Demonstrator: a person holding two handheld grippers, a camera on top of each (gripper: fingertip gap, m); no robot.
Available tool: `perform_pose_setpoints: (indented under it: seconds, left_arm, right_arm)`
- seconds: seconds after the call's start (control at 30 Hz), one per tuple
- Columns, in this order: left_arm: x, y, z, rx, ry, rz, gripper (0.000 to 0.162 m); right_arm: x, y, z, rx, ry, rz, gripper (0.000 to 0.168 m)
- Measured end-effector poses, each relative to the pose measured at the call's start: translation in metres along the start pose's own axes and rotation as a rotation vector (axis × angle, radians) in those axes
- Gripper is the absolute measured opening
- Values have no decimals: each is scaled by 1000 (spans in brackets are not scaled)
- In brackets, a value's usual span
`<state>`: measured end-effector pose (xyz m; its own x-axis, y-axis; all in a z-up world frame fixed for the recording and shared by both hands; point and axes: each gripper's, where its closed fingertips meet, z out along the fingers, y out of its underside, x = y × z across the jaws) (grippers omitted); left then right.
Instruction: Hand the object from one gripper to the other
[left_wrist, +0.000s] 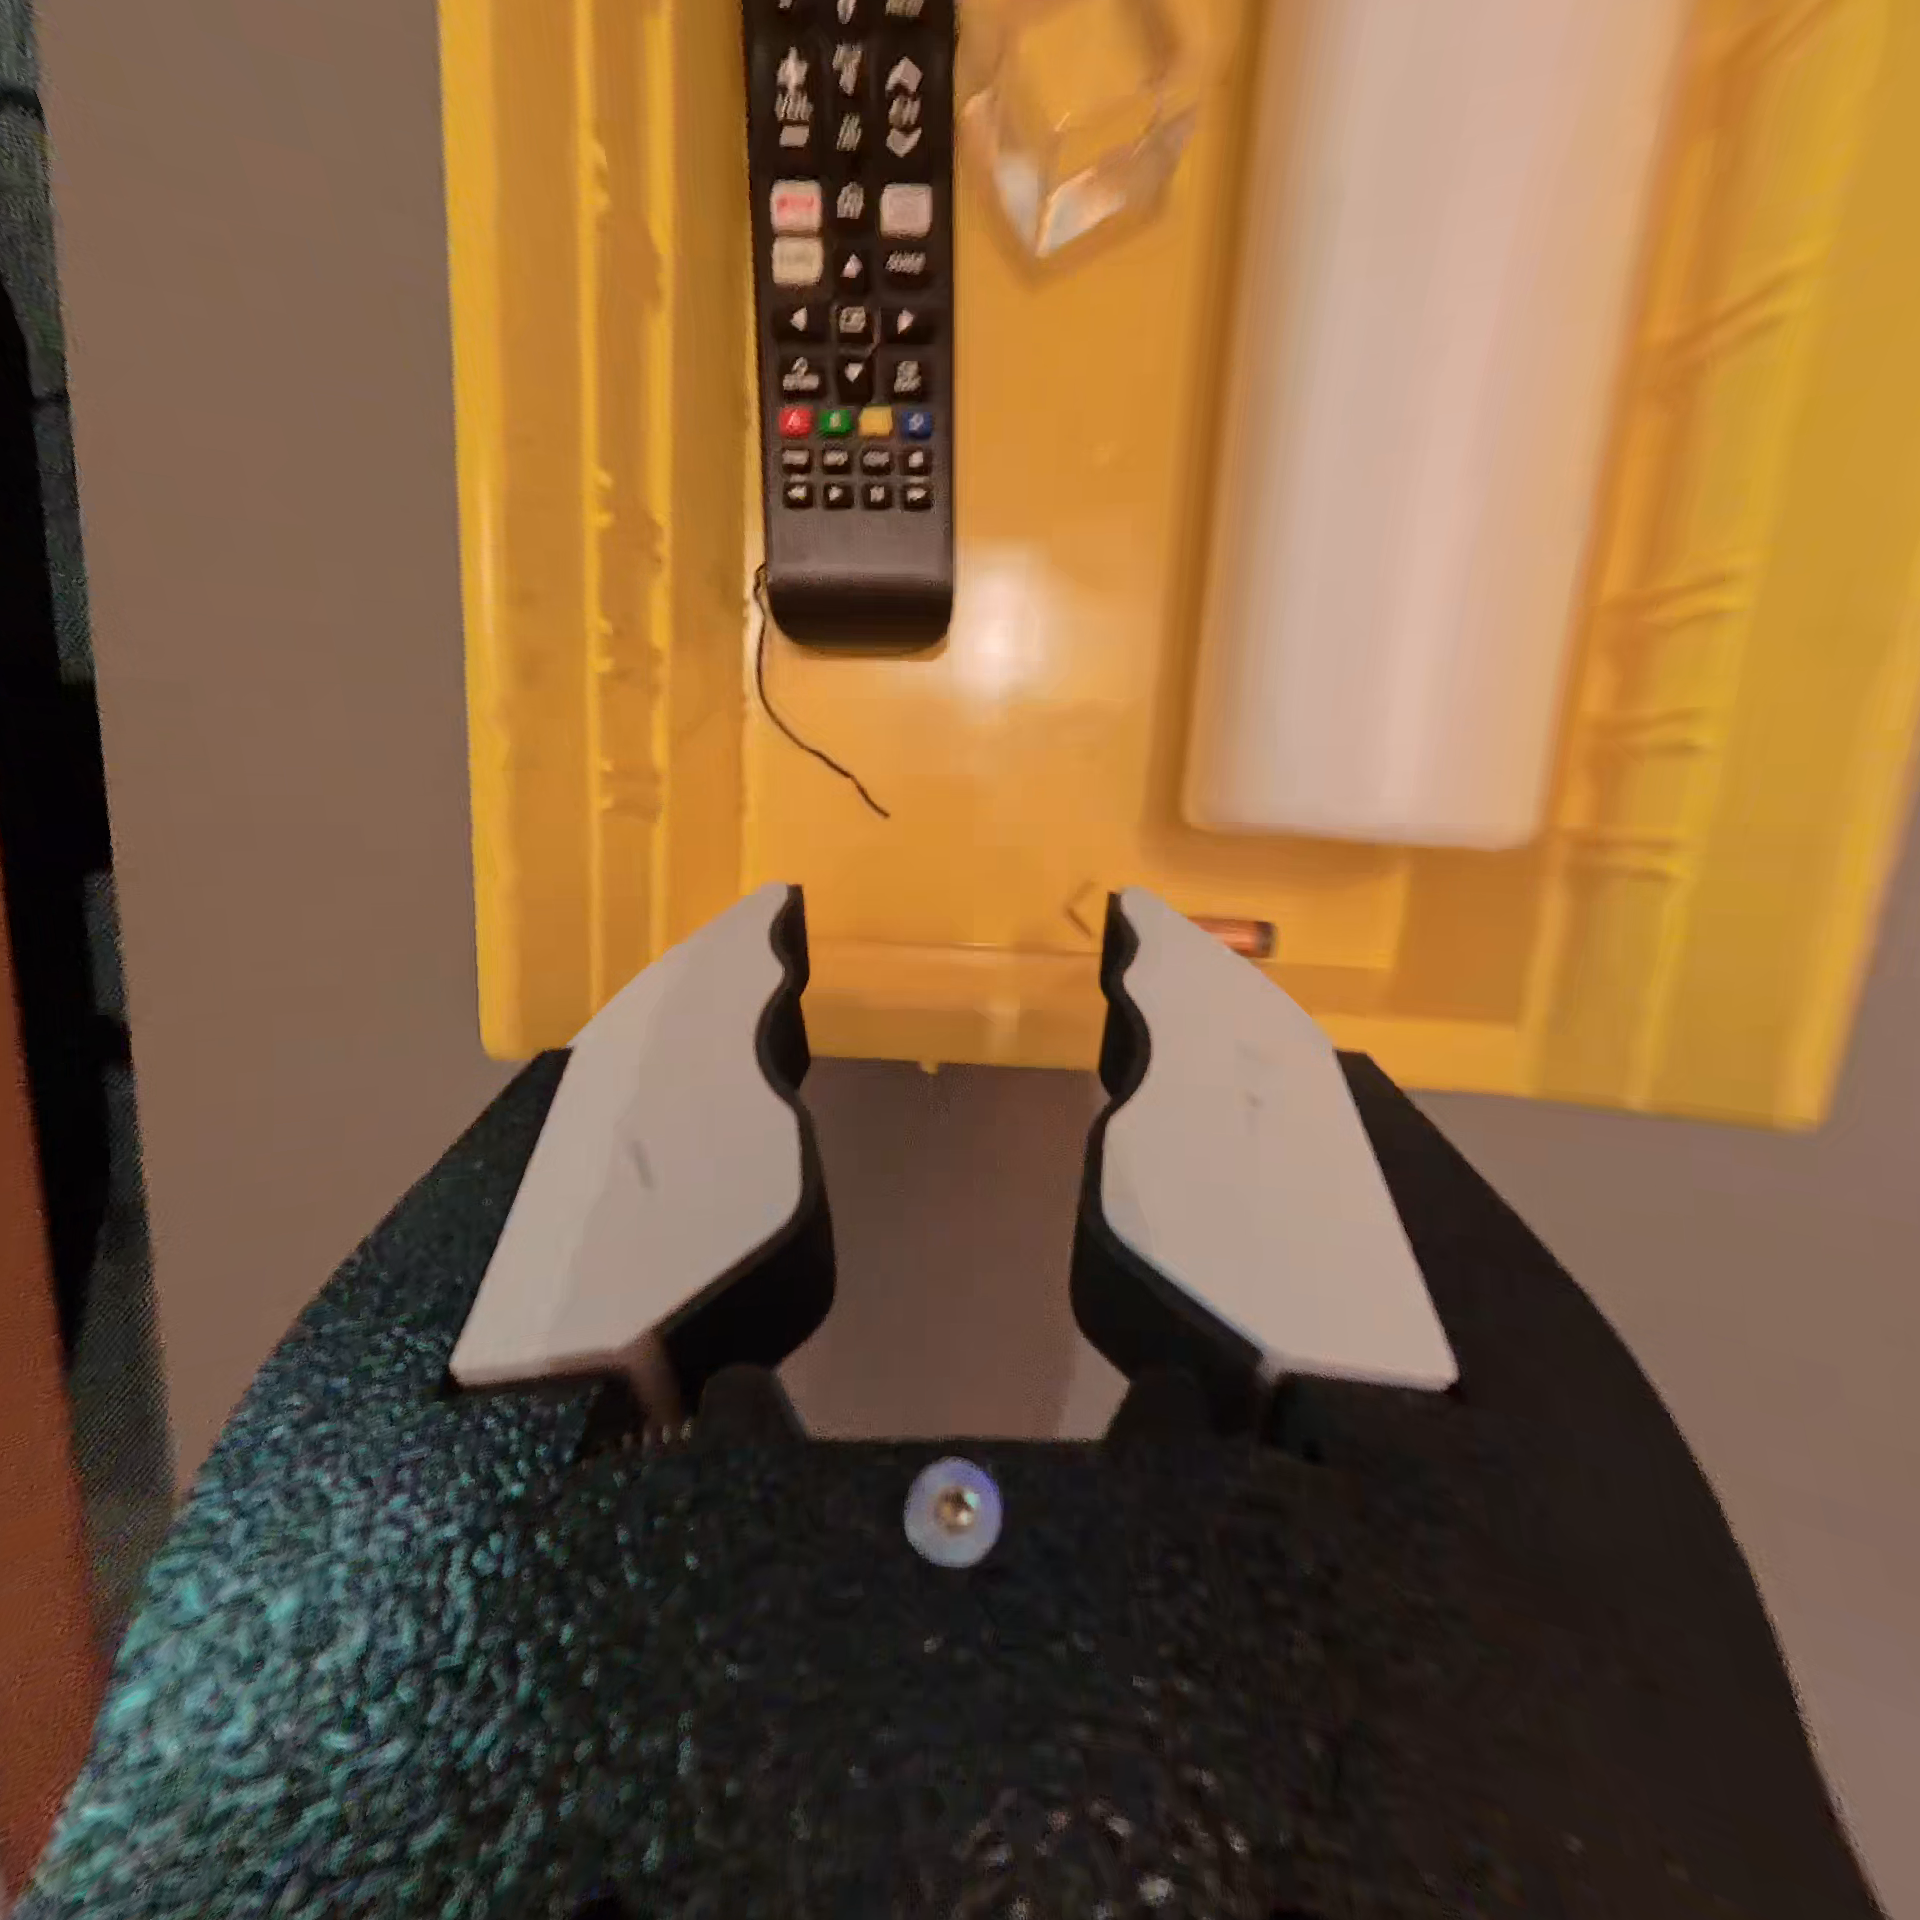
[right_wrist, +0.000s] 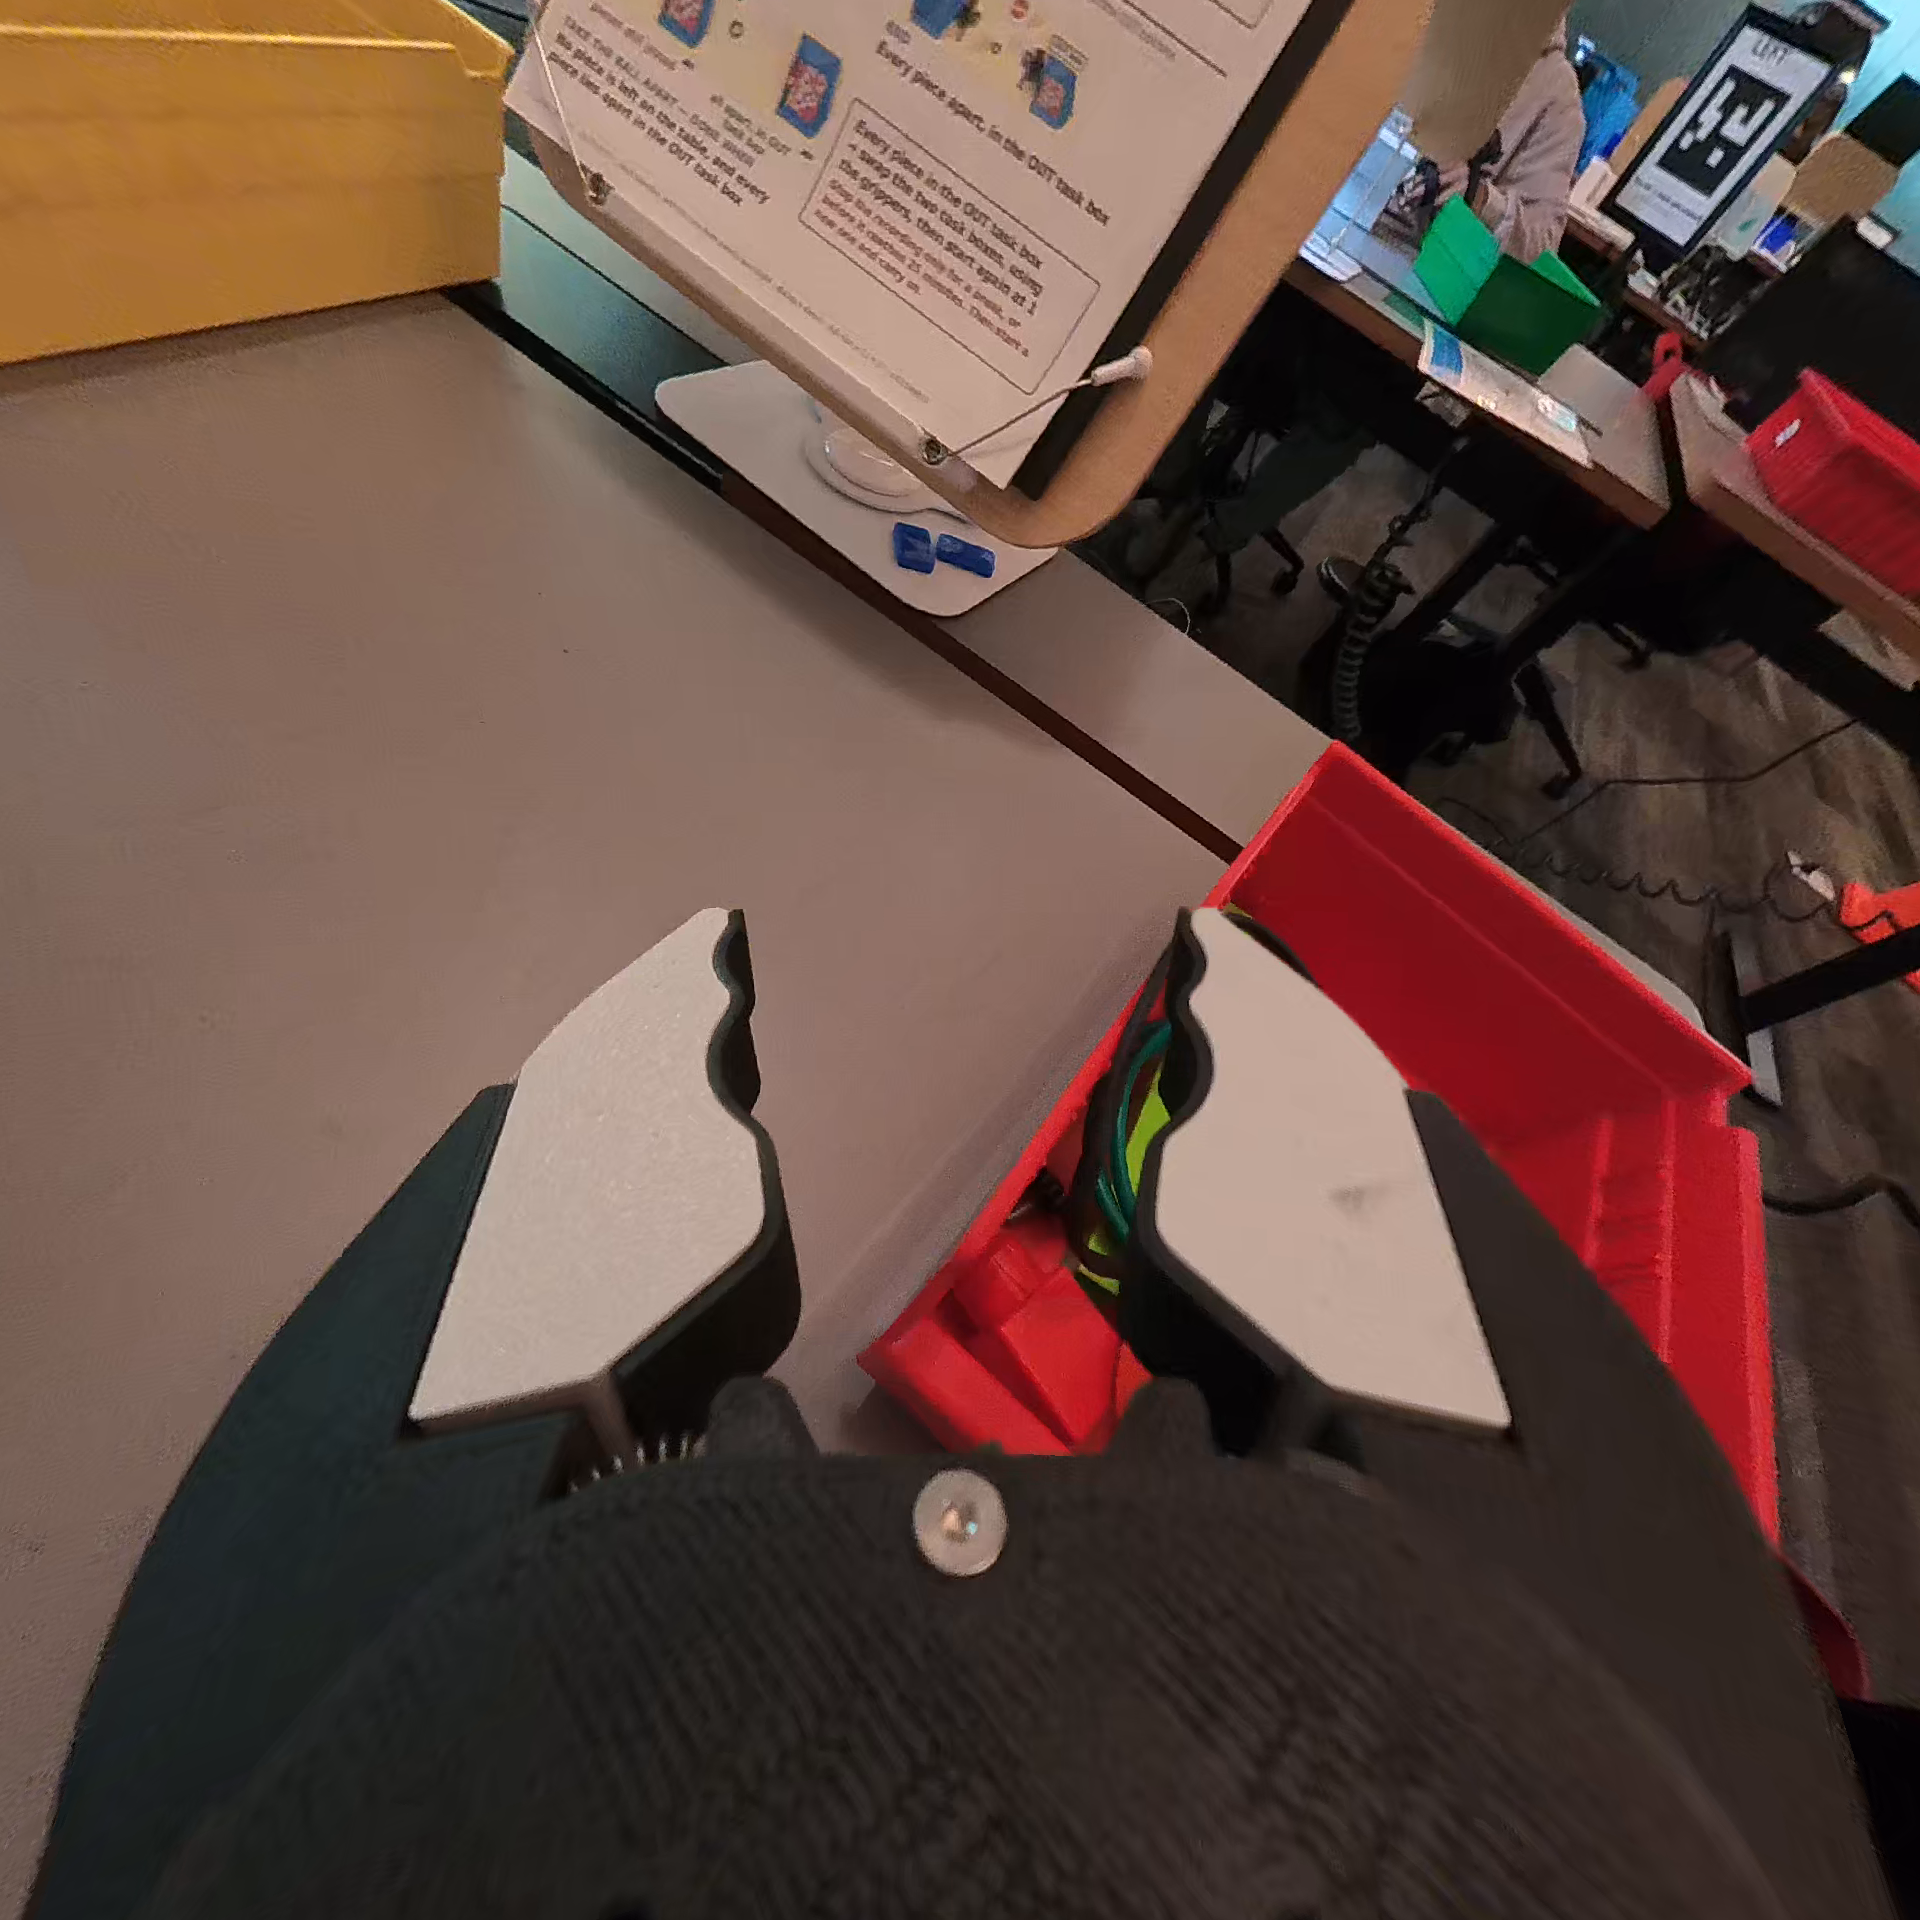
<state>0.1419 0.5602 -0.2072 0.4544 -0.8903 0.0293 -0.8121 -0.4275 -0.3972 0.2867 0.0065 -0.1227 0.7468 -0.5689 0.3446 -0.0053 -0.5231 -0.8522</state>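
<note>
Remote control (left_wrist: 852, 343) with printed buttons in yellow bin (left_wrist: 1039, 727), left gripper (left_wrist: 951, 935) and right gripper (right_wrist: 956, 956) both spread, empty.

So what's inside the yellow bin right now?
Inside the yellow bin: a black remote, a white cylinder, clear plastic and a small battery, partly hidden behind the left gripper.

My grey table (right_wrist: 468, 727) has a yellow bin (right_wrist: 239, 177) at the far left, a red bin (right_wrist: 1455, 987) hugging the right edge, and a white stand base (right_wrist: 748, 416) at the back.
</note>
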Motion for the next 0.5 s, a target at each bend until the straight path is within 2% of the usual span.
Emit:
perform_pose_setpoints:
  seconds: [0.13, 0.33, 0.5]
  left_arm:
    - [-13, -1, 26, -158, -115, -45, 51]
    - [-18, 6, 53, -309, -164, -142, 50]
    - [-20, 10, 65, -377, -166, -206, 35]
  right_arm:
    - [-6, 0, 1, 13, -37, 0, 76]
    - [-6, 9, 6, -3, -69, 21, 77]
    - [-4, 17, 7, -19, -81, 39, 77]
